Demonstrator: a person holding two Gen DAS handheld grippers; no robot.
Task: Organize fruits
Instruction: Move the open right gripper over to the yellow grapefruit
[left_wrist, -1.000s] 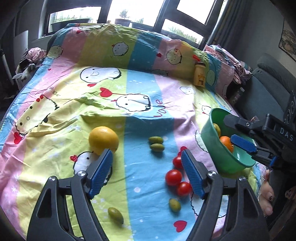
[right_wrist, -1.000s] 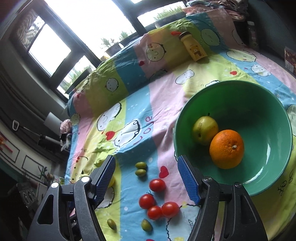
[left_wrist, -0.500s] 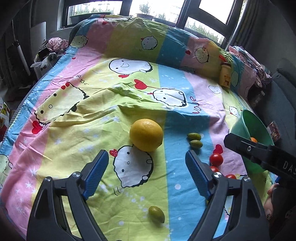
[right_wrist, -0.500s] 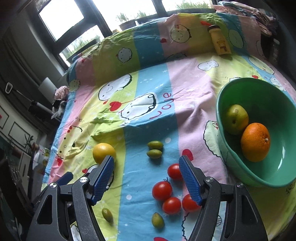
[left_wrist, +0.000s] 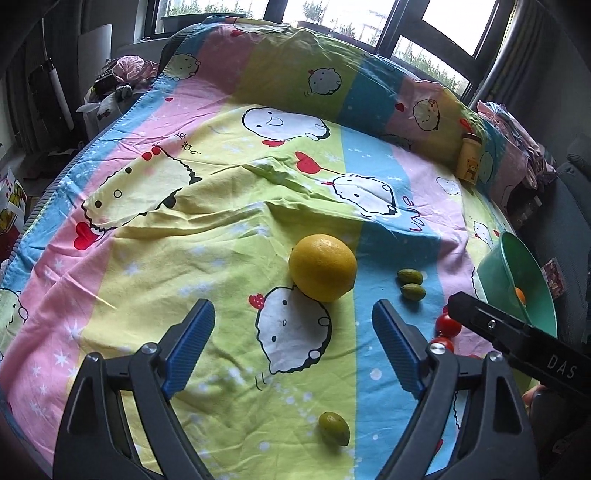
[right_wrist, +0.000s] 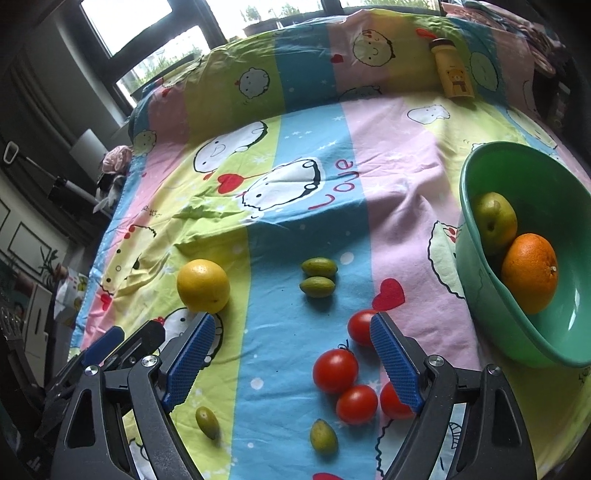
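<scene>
Left wrist view: the left hand-held gripper (left_wrist: 293, 341) hovers over the bed (left_wrist: 155, 258), jaws wide apart and empty. The yellow citrus (left_wrist: 322, 267) lies on the sheet just ahead of the jaws, slightly right of their centre line. Two small green fruits (left_wrist: 410, 283) lie touching each other further right, and a single green fruit (left_wrist: 333, 428) lies near the lens. The green bowl (left_wrist: 517, 273) sits at the right edge, partly hidden by the other gripper.

Right wrist view: the right hand-held gripper (right_wrist: 291, 363) is likewise open and holds nothing. Four tomatoes (right_wrist: 335, 370) cluster between and beside its fingers. The bowl holds an orange (right_wrist: 530, 272) and a green apple-like fruit (right_wrist: 494, 222).

Assessment: the citrus looks firm, fairly heavy and round, with a dimpled rind; it should be taken across its widest girth to prevent rolling out. The tomatoes appear smooth and thin-skinned and call for light pressure. The soft bedding may let fruit sink or roll.
</scene>
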